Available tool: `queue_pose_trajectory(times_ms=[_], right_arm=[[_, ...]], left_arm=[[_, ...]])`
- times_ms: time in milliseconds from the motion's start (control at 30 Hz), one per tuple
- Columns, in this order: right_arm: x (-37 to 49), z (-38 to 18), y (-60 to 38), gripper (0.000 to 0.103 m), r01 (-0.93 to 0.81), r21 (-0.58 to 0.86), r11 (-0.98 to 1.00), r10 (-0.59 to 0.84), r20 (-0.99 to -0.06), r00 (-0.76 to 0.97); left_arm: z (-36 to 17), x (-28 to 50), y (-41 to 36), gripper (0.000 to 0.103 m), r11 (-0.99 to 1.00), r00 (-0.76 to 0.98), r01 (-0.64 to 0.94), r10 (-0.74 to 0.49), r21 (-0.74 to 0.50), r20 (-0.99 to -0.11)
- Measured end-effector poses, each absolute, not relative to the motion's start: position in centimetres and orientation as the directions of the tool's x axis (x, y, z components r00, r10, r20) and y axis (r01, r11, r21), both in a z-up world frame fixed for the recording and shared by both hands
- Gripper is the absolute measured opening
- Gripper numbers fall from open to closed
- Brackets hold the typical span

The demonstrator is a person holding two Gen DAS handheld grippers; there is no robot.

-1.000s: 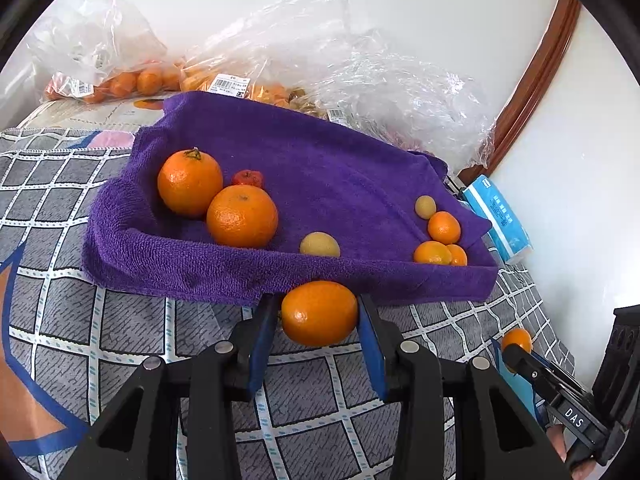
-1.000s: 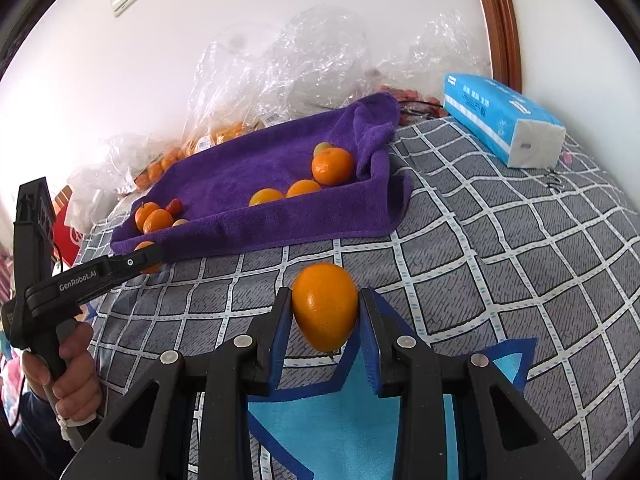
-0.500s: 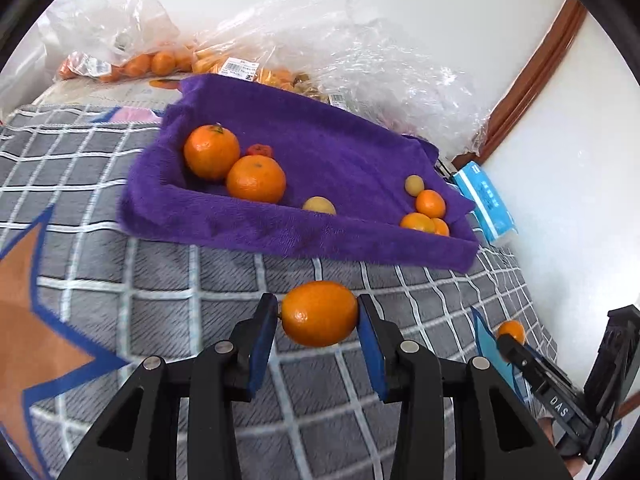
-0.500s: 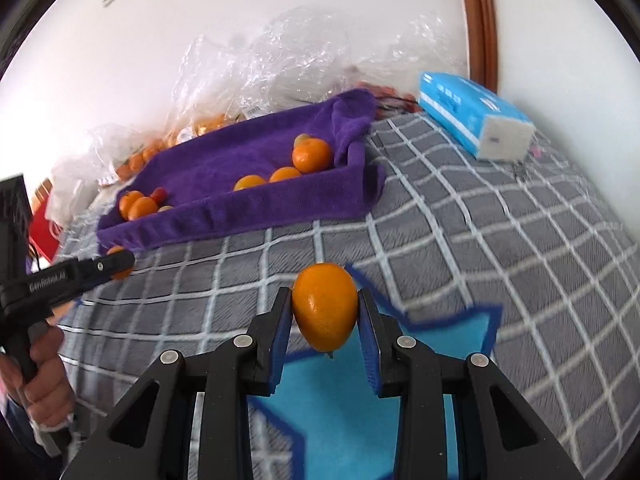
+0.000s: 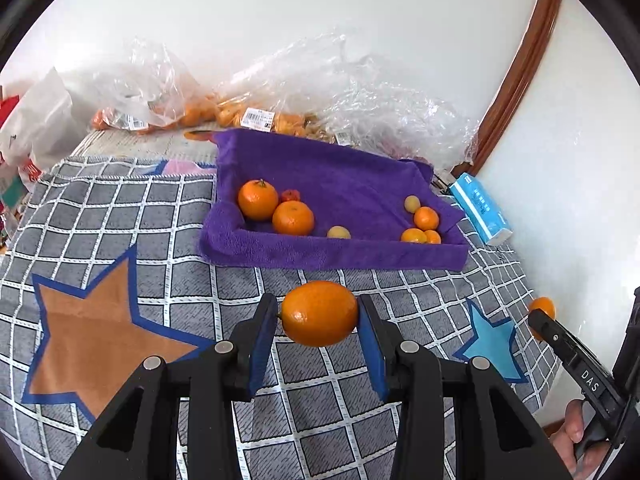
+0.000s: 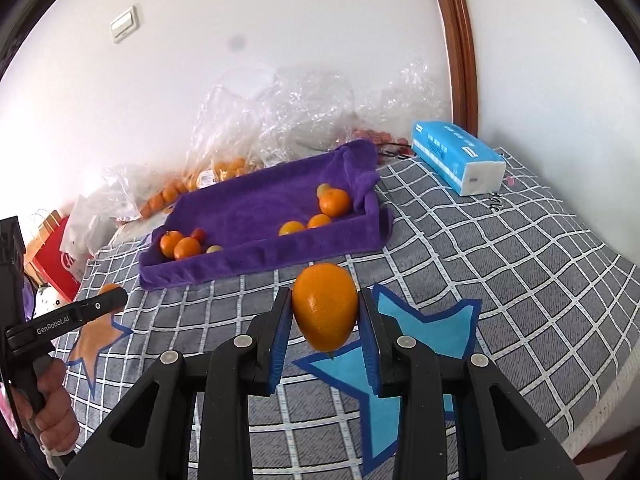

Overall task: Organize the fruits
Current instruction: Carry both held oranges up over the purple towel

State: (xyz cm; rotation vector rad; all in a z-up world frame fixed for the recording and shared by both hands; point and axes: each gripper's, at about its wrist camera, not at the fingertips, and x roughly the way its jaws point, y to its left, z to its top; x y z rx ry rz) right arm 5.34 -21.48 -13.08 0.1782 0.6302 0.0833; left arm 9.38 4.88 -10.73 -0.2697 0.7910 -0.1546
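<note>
My left gripper [image 5: 318, 322] is shut on an orange [image 5: 319, 313], held above the grey checked cloth, well short of the purple towel tray [image 5: 340, 258]. My right gripper [image 6: 325, 316] is shut on another orange [image 6: 325, 306], also in front of the tray [image 6: 280, 254]. In the tray, two big oranges [image 5: 276, 208] and a small red fruit [image 5: 291, 195] lie at the left end; small oranges [image 5: 424, 226] and two yellowish fruits [image 5: 338, 233] lie toward the right. The right gripper with its orange shows at the left wrist view's right edge [image 5: 541, 314].
Clear plastic bags of oranges [image 5: 192, 108] are piled against the wall behind the tray. A blue tissue pack [image 6: 456, 156] lies right of the tray. A red bag [image 6: 56, 264] stands off the left side. The cloth [image 5: 120, 220] has star patches.
Both grippers have pulled back and risen away from the tray, each still holding its orange; the tray now looks smaller and farther off.
</note>
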Motion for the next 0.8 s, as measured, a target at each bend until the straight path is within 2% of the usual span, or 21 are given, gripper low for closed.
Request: queue_pose_trajectory(times_ms=[267,800], right_arm=[[4.2,-11.4,-19.5,0.032,-0.028,0.15,0.988,0.108,-0.559,0.822],[4.0,-8.8,-18.5,0.032,-0.043,0.161,0.986,0.123,-0.53,0.839]], left_arm=[[-9.1,7.9,4.9,0.038,0.967,0.71,0.043,-0.207,-0.253,-0.673],[-7.2,6.9,6.2,0.038,0.961,0.738,0.029,-0.207,-0.276,-0.642]])
